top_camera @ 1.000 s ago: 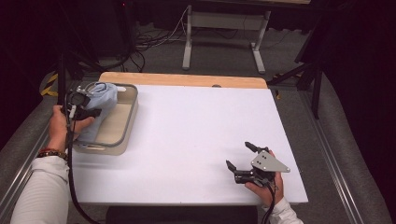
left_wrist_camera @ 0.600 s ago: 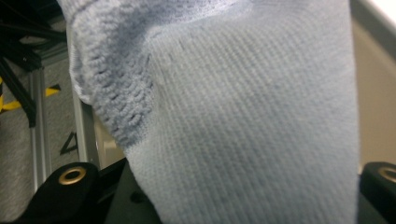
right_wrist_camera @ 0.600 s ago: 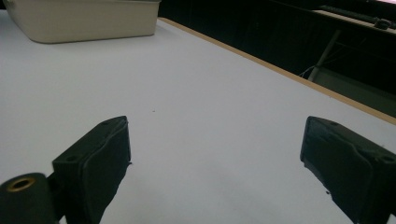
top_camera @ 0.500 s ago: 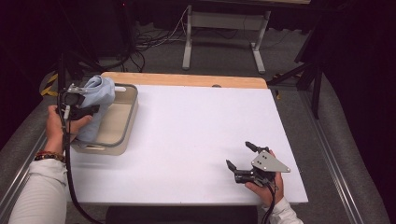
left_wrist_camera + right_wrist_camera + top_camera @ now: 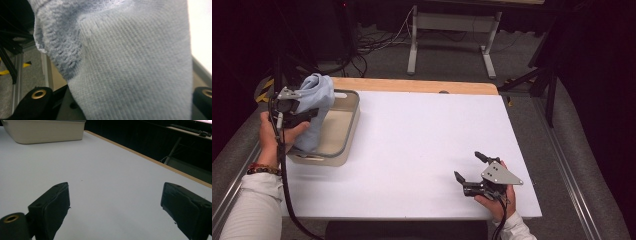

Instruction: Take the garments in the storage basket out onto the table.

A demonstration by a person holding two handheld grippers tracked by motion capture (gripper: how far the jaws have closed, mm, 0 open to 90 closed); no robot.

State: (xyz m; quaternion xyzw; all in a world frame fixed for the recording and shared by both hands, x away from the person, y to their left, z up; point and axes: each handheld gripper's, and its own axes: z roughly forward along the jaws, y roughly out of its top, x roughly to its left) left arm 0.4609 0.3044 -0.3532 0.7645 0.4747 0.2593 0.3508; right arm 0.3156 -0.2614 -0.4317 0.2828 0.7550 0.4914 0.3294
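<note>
Raised since before, left tool (image 5: pixel 304 114) gripping one blue cloth (image 5: pixel 317 107), right tool (image 5: pixel 468 167) wide open, empty

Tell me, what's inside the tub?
The lower end of the blue cloth hangs into the beige tub, held up by the left gripper. The tub floor under it is hidden.

Pale blue knit cloth (image 5: pixel 130 65) between black tongs (image 5: pixel 120 100)
</note>
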